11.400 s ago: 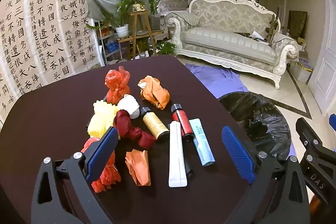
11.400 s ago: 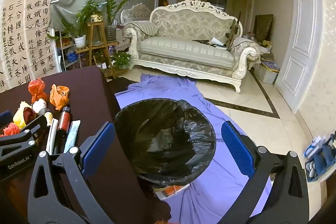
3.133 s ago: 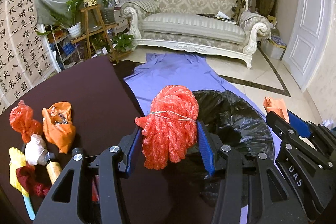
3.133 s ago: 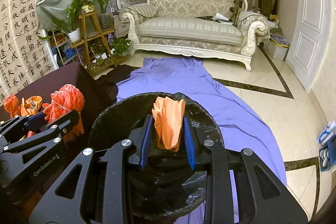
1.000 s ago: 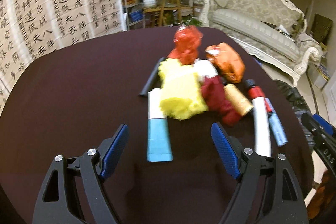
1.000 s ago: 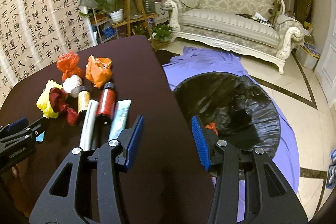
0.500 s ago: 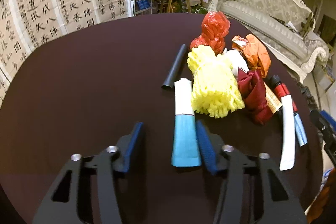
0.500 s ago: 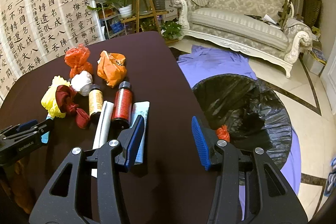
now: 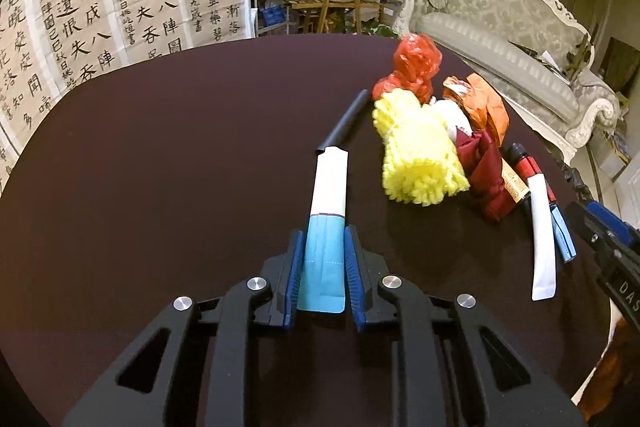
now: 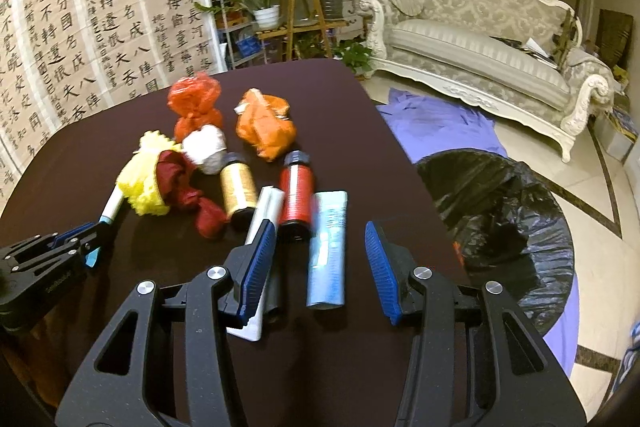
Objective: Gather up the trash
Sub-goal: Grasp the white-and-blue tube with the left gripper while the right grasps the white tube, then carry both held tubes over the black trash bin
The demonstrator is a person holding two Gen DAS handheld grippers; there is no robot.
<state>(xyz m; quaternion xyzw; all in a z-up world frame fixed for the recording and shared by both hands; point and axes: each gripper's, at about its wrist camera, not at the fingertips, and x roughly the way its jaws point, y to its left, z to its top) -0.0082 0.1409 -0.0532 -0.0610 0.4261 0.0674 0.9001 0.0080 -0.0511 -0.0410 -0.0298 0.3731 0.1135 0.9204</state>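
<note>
One soft, light blue-and-white tube (image 9: 326, 219), left of the yellow mesh wad (image 9: 416, 151), is being pinched at its flat crimped tail by the left gripper (image 9: 322, 267), whose jaws have just been closing. Right gripper (image 10: 320, 259) is hovering agape and empty over another pale blue tube (image 10: 328, 247).

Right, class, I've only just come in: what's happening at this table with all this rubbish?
A person with tongs in each hand is clearing rubbish off a dark table into a black bin bag beside it. The left tongs have just been closing and now pinch the blue end of a blue-and-white tube. The right tongs hang open over a pale blue tube. Wrappers and bottles still lie on the table.
</note>
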